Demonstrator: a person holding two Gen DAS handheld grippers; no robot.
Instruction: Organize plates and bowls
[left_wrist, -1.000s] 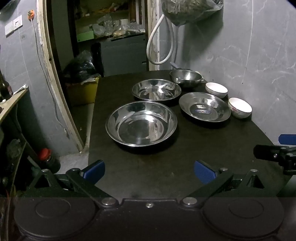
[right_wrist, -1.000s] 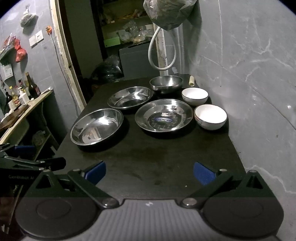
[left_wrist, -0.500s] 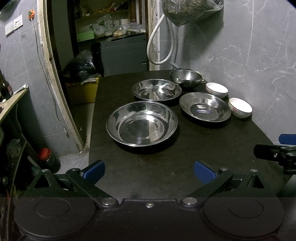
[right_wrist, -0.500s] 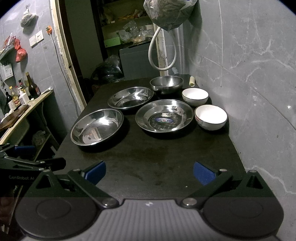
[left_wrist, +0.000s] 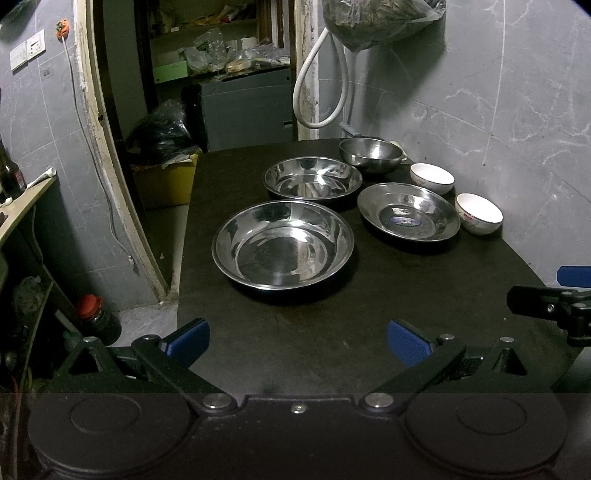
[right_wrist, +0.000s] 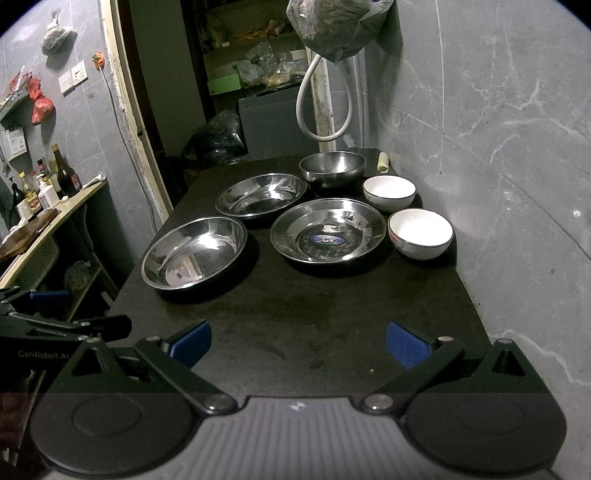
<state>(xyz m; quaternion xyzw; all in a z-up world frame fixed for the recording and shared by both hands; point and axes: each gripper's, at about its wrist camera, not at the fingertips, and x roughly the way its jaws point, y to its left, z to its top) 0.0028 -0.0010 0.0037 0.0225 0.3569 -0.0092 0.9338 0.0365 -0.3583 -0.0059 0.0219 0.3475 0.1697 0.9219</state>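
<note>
On the table (right_wrist: 295, 314), the large steel basin (right_wrist: 194, 251) lies front left, a second basin (right_wrist: 261, 194) behind it. The steel plate (right_wrist: 328, 230) lies right of them, two ceramic bowls (right_wrist: 420, 233) along the wall, a deep steel bowl (right_wrist: 331, 168) rearmost.

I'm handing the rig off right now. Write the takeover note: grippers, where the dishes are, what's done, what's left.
Left gripper: open, empty, at the table's near edge.
Right gripper: open, empty, beside it.
On the dark table: big steel basin near left; second steel basin behind it; steel plate with a sticker centre; deep steel bowl at the back; two white bowls along the wall.
Done: nothing stacked; every dish sits alone.
Left: all of the nesting.
</note>
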